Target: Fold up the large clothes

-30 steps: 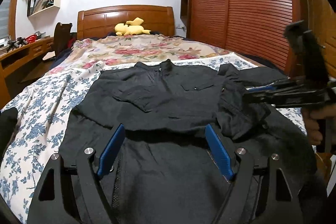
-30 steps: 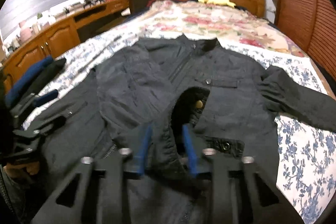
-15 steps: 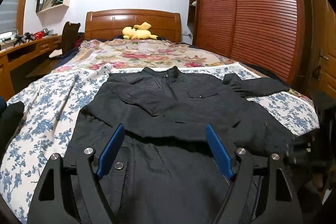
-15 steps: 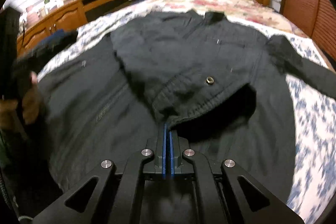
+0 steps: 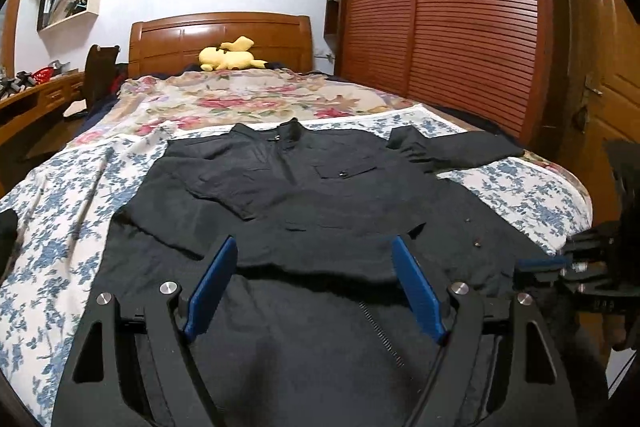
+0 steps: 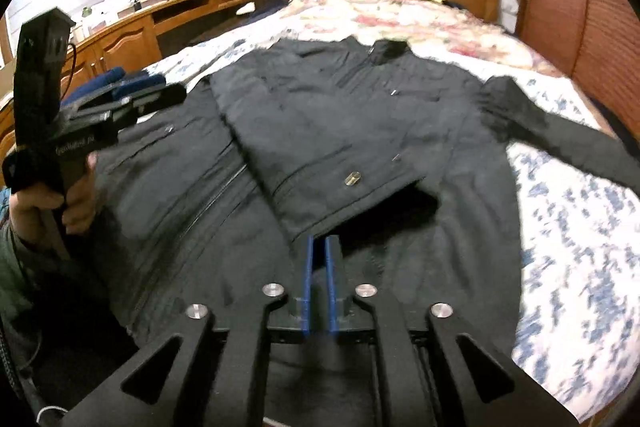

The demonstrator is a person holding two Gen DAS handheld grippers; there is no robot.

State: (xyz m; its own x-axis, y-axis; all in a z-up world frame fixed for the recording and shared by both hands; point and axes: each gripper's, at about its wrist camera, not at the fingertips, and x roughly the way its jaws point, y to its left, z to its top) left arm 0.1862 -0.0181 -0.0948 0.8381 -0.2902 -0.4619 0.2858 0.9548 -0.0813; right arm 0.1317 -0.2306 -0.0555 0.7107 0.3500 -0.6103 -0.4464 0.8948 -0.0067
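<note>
As jacket (image 5: 320, 195) lies — collar (image 5: 289, 129) headboard-ward

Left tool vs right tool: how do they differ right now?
Left tool is wide open, with nothing between its blue pads; right tool is nearly closed, showing only a slit. Left tool hangs over the jacket at its open lower front; right tool's tips meet the folded flap's hem, and whether it pinches cloth is unclear. Both have black frames and blue pads.

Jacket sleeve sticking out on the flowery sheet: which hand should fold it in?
Probably the right. The sleeve lies across the jacket from the left gripper, which hangs open; the right gripper is on the sleeve's side.
</note>
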